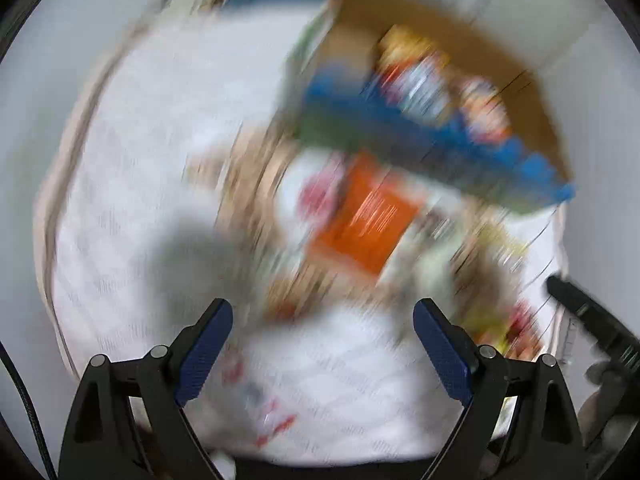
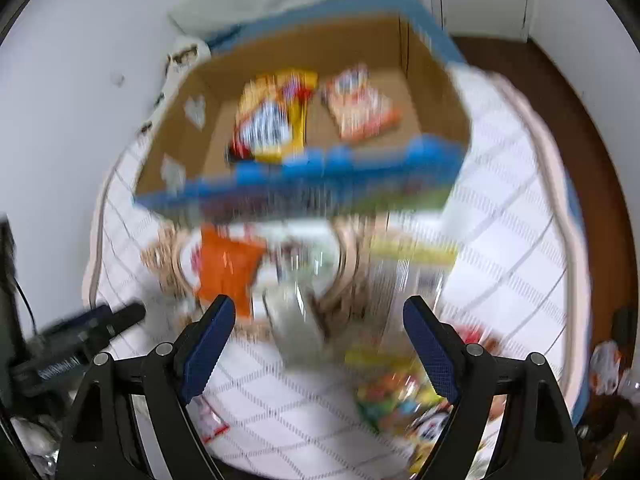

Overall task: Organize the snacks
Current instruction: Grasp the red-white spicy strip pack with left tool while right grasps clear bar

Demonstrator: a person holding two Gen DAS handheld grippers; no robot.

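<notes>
Both views are motion-blurred. A cardboard box (image 2: 192,96) with a blue front rim stands on a white quilted bed and holds a yellow snack bag (image 2: 272,120) and an orange-white packet (image 2: 360,108). It also shows in the left wrist view (image 1: 520,92). In front of it lies a pile of snacks with an orange packet (image 2: 224,268) (image 1: 368,216). My left gripper (image 1: 322,320) is open and empty above the bed. My right gripper (image 2: 318,316) is open and empty above the pile.
A colourful candy bag (image 2: 384,392) and a small red-white packet (image 2: 212,428) lie near my right gripper. The white quilt (image 1: 120,200) spreads to the left. White walls surround the bed. Brown floor (image 2: 580,112) lies to the right.
</notes>
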